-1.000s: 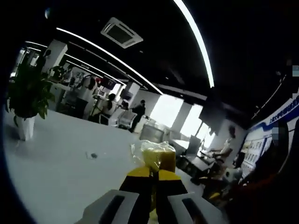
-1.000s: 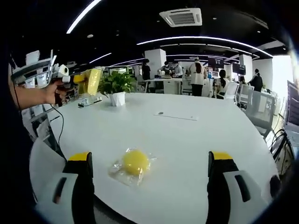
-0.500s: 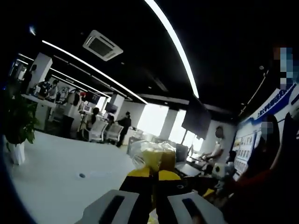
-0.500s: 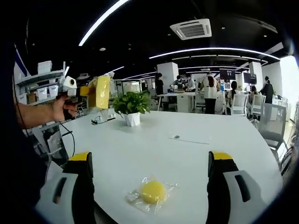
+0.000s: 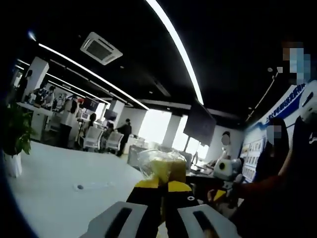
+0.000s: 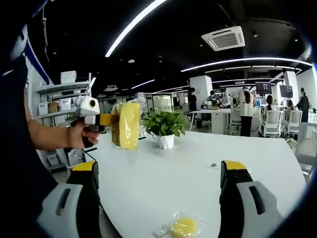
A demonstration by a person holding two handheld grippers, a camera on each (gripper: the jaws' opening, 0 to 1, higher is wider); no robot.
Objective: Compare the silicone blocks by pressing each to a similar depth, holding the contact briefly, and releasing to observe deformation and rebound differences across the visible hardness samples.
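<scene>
My left gripper (image 5: pixel 163 184) is shut on a yellow silicone block in a clear plastic bag (image 5: pixel 163 167), held up in the air above the white table (image 5: pixel 54 193). In the right gripper view the same left gripper (image 6: pixel 105 119) shows at the left in a person's hand (image 6: pixel 79 136), with the bagged yellow block (image 6: pixel 126 125) standing on edge between its jaws. My right gripper (image 6: pixel 159 171) is open, its jaws wide apart with nothing between them. A round yellow silicone sample in a clear bag (image 6: pixel 182 227) lies on the table (image 6: pixel 198 173) near the bottom of that view.
A potted plant in a white pot (image 6: pixel 164 130) stands on the table behind the held block, and also shows at the left edge as the potted plant (image 5: pixel 14 144). A small dark object on a paper strip (image 6: pixel 214 165) lies mid-table. Shelves (image 6: pixel 62 99), desks and several people stand beyond.
Both views have tilted upward. In the right gripper view the held block now looks larger and nearer the centre, and the round sample has slid to the bottom edge. Both grippers keep their states.
</scene>
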